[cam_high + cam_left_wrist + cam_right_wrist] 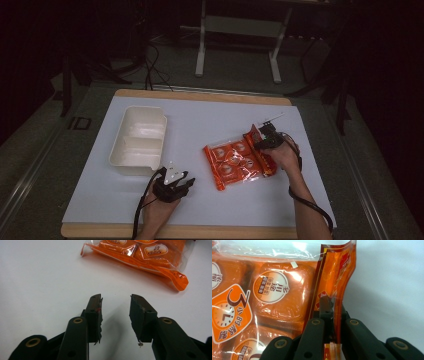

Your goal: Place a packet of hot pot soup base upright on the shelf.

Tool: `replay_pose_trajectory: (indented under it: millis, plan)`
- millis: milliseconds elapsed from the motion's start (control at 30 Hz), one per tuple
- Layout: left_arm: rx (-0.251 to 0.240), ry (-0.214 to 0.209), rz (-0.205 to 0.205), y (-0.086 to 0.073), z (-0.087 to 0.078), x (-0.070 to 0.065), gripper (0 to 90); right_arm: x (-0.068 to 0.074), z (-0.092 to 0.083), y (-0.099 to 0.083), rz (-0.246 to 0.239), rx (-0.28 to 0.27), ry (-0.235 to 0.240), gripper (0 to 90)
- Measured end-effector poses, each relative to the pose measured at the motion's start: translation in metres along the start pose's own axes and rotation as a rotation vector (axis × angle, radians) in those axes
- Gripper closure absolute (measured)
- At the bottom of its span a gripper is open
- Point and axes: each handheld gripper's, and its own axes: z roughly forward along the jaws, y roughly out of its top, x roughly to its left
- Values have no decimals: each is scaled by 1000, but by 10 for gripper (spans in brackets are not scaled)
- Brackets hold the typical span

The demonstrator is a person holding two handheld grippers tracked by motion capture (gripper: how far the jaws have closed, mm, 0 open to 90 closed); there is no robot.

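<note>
A white surface [210, 125] with a wooden edge stands on a dull grey-green floor [80, 100]. Beyond the surface's far edge stands a white metal frame [240, 30] on two legs; left of that frame, dark cables [152, 67] trail across the floor. The room behind is dark.

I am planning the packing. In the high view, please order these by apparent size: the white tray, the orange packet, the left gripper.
1. white two-compartment tray and orange packet of wrapped blocks: they look about alike, so I do not rank them.
2. left gripper: clearly the smallest.
</note>
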Motion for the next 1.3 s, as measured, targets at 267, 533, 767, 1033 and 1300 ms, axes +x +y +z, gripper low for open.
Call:
replay_pose_trajectory:
  millis: [267,533,767,1033,1300]
  plan:
    - [2,-7,-25,0,1,2,620,13,-22,5,-50,-34,-22,898]
    - [-12,-3,-8,0,-1,1,626,29,-58,16,-77,-94,15,899]
    - [-51,13,15,-1,-3,-3,628,53,-84,27,-142,-134,41,899]
    - [-63,0,33,0,-2,-4,622,83,-104,42,-205,-161,107,898]
    - [-88,4,28,2,-6,-5,634,104,-111,53,-227,-170,161,899]
